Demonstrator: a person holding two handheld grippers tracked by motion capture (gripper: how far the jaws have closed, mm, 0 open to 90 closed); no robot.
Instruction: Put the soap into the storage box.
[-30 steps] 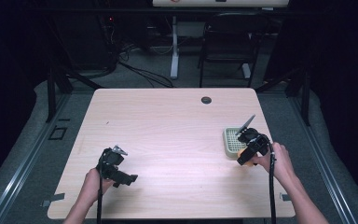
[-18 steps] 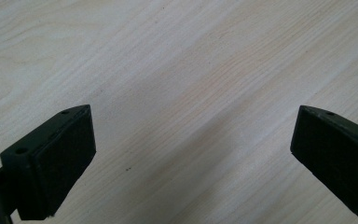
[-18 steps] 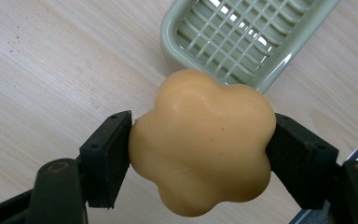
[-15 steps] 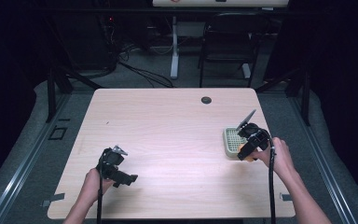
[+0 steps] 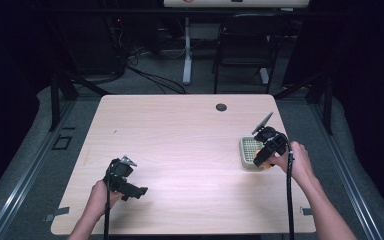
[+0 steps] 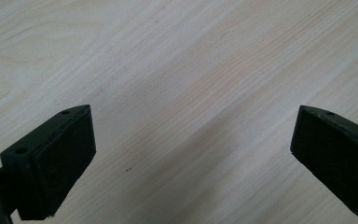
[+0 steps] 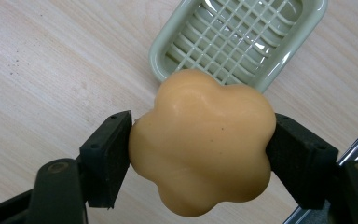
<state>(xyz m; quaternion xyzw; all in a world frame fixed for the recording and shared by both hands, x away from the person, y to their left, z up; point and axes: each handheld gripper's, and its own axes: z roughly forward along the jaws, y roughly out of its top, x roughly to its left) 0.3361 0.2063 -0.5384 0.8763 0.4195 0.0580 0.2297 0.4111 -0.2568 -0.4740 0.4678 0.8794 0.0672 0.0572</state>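
A: What is the room looking like?

B: A pale wooden table (image 5: 180,150) is standing on a grey floor, with a dark chair (image 5: 242,45) and loose cables (image 5: 150,75) sitting behind it in a dim room. A round grommet hole (image 5: 221,107) is showing near the far edge.

A: Is anything getting cut off?

B: In the high view the right gripper (image 5: 261,159) is covering most of the soap, so it is hard to make out there. In the right gripper view the pale green soap dish (image 7: 279,60) is running off the top edge.

A: And the hands?

B: The right hand (image 5: 295,162) is reaching in at the table's right side, its jaws clamping the orange flower-shaped soap (image 7: 203,144) just beside the dish's near rim. The left gripper (image 6: 191,154) is hovering low near the front left, jaws standing wide over bare wood.
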